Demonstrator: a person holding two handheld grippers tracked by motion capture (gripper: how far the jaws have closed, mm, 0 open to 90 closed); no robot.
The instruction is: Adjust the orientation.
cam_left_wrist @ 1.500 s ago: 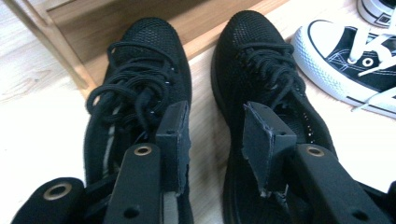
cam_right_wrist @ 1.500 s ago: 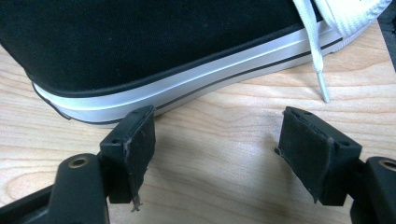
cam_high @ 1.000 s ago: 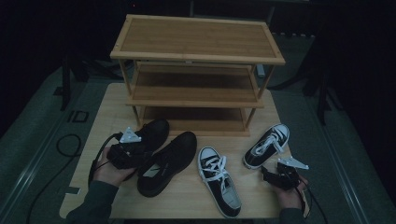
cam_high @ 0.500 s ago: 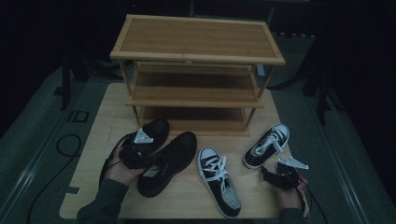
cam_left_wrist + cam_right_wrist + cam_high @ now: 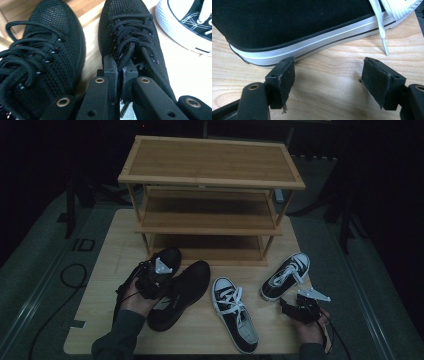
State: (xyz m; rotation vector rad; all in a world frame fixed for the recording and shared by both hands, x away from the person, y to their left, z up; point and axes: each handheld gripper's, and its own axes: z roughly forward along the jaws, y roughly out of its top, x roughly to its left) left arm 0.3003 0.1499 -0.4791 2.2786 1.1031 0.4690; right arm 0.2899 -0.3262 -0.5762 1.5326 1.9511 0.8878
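A: Looking down from the high view, where is the left gripper (image 5: 156,276)?

B: Lower left of centre, over the two black shoes on the table (image 5: 110,270). It sits at the right black shoe (image 5: 181,292), with the left black shoe (image 5: 160,262) just beside it.

A: And the right gripper (image 5: 296,307)?

B: Lower right, low by the table's edge, near the heel of the right sneaker (image 5: 287,275). The other sneaker (image 5: 235,312) lies bottom centre, and the rack (image 5: 212,195) stands behind everything.

A: What does the left gripper view add?

B: Its jaws have just been closing and are now pinched almost together on the tongue and laces of the right black shoe (image 5: 135,42), centre frame. The left black shoe (image 5: 47,57) takes up the left side, and a sneaker toe (image 5: 185,22) shows upper right.

A: And the right gripper view?

B: The jaws stand wide apart with bare table (image 5: 327,82) between them, gripping nothing. The left jaw is just beside the sneaker's white sole (image 5: 312,47); a white lace (image 5: 382,32) hangs to the table, upper right.
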